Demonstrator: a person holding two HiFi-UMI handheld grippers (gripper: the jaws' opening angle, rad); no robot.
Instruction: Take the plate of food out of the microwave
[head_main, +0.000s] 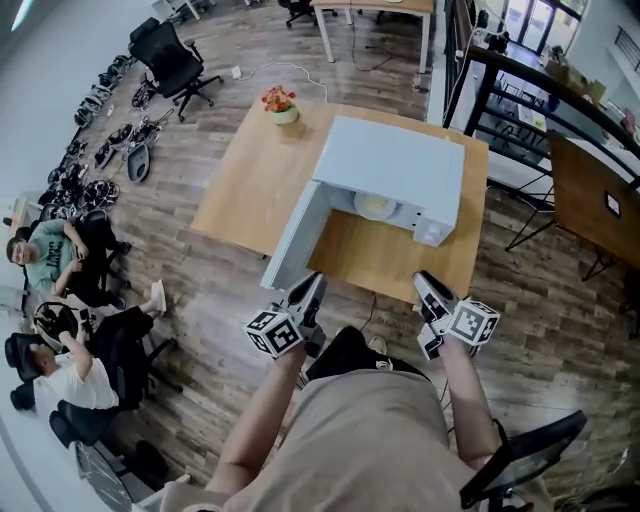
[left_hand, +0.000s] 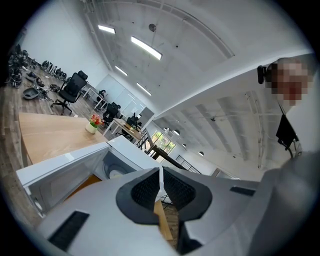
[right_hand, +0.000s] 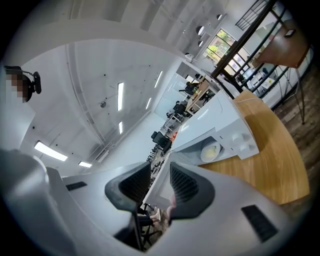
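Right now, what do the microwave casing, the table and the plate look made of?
Microwave: probably painted sheet metal, white satin; flat panels with a soft sheen.
Table: wood or wood-look laminate, matte; pale grain, can't tell which.
Plate: ceramic or plastic, pale; too small to settle.

Pale plate of food (head_main: 375, 206) sits inside open microwave (head_main: 395, 170).

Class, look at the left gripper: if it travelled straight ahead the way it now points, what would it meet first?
Most likely the white box-shaped microwave oven, somewhere on its front beside the opening; depth is unclear from these views.
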